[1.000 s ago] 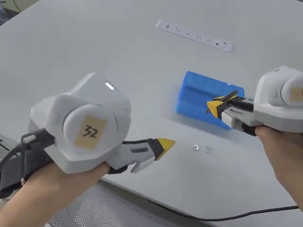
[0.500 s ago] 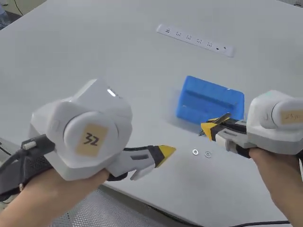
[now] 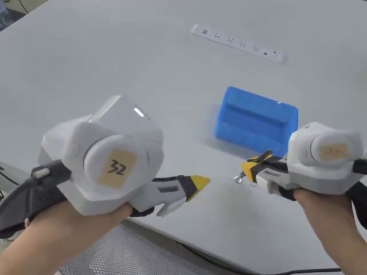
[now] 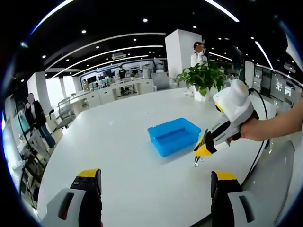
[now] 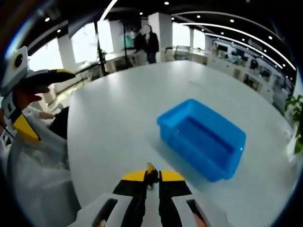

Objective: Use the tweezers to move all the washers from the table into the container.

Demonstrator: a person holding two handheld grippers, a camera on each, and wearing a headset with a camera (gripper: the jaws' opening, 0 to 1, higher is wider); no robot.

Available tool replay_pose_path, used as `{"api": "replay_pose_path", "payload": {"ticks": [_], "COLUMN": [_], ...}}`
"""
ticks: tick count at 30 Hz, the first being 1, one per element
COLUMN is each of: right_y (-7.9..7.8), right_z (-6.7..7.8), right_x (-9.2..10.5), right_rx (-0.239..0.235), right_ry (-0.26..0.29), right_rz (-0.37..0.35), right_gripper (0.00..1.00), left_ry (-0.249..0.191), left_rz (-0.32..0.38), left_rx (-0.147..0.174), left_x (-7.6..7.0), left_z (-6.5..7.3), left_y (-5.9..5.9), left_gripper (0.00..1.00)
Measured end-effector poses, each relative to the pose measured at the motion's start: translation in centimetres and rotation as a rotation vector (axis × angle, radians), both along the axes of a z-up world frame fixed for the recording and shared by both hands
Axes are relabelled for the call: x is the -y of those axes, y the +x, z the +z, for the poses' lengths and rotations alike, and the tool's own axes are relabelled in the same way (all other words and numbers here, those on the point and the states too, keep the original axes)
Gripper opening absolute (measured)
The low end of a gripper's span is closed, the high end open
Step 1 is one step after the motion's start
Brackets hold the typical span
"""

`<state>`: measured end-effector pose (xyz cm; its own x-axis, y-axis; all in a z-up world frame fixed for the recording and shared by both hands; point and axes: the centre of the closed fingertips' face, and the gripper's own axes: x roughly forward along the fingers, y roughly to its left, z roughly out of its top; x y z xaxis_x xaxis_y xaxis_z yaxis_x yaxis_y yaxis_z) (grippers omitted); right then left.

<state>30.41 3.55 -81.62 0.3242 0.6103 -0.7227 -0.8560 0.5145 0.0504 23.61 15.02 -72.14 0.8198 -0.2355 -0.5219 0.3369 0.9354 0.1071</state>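
Your right gripper (image 3: 250,171) has its yellow-tipped jaws closed on the thin metal tweezers (image 5: 150,169). It sits low over the white table (image 3: 103,51), just in front of the blue rectangular plastic container (image 3: 256,119). One small silver ring washer (image 3: 237,179) lies on the table right at the tweezers' point. Whether the tips touch it, I cannot tell. Your left gripper (image 3: 198,183) hangs to the left of the washer with its jaws wide apart, holding nothing.

The washer is flat and probably slick, so the likeliest slip is the tips skating off its rim and flicking it away. A flick toward you could send it over the near table edge, which runs close below both hands. A hard or uneven squeeze may twist the tweezers in the jaws and spoil your aim. If you carry the washer low, you may clip the container's near wall, nudge the container, or drop the washer short of it.

You have wide open table to the far side and to the left. The white power strip (image 3: 238,43) lies well apart, beyond the container. The tight side is the near edge, so work away from it and keep the left gripper back from the path to the container.
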Motion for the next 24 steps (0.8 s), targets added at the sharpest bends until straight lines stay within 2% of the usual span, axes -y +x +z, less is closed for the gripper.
{"api": "replay_pose_path", "payload": {"ticks": [3,14,20,24], "right_y": [0.37,-0.18,-0.04,-0.12], "right_z": [-0.18,-0.09,-0.28,-0.37], "right_x": [-0.02,-0.18,-0.26,-0.53], "right_rx": [-0.005,-0.019,-0.017,0.008], "right_ry": [0.007,-0.002,0.000,-0.010], "right_rz": [-0.009,-0.015,-0.021,0.000], "right_gripper": [0.05,0.05,0.05,0.04], "left_ry": [0.007,0.016,0.020,0.019], "left_rz": [-0.004,-0.006,-0.010,-0.010], "left_rx": [-0.003,-0.011,-0.016,-0.016], "left_x": [0.04,-0.19,-0.22,-0.20], "left_z": [-0.14,-0.51,-0.72,-0.77], "left_y": [-0.03,0.10,0.08,0.04], "left_gripper": [0.99,0.99,0.99,0.99]}}
